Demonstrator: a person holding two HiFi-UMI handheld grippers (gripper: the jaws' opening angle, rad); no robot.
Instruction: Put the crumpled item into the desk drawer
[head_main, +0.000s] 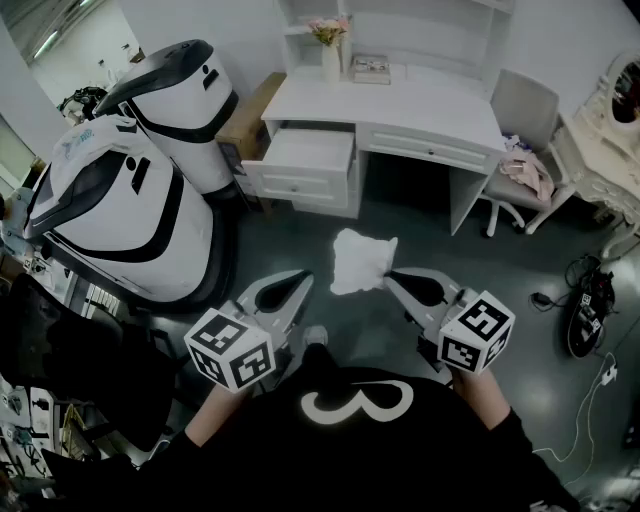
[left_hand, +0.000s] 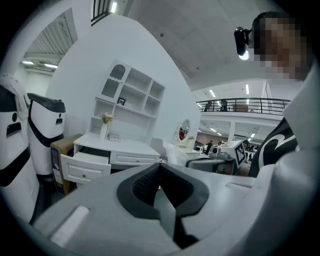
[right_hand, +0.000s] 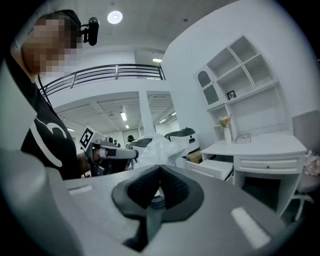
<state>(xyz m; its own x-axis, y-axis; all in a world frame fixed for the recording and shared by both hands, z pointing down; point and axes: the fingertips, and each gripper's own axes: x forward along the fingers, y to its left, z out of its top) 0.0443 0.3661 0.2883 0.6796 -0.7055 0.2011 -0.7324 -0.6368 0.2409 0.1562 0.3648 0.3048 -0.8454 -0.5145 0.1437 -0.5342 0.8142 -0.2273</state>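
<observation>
The crumpled white item (head_main: 360, 262) hangs in the air in front of me, and my right gripper (head_main: 388, 275) is shut on its right edge. In the right gripper view the crumpled white item (right_hand: 156, 146) bulges just past the closed tips of the right gripper (right_hand: 160, 167). My left gripper (head_main: 305, 280) is held level beside it on the left, shut and holding nothing, with its tips (left_hand: 160, 164) meeting. The white desk (head_main: 400, 105) stands ahead across the floor. Its left drawer (head_main: 305, 160) is pulled out, and the same drawer (left_hand: 82, 167) shows in the left gripper view.
Two large white-and-black machines (head_main: 130, 200) stand at the left, with a cardboard box (head_main: 245, 120) between them and the desk. A vase of flowers (head_main: 330, 50) and a book sit on the desktop. A chair (head_main: 520, 120), a dressing table (head_main: 610, 140) and floor cables (head_main: 585, 300) are at the right.
</observation>
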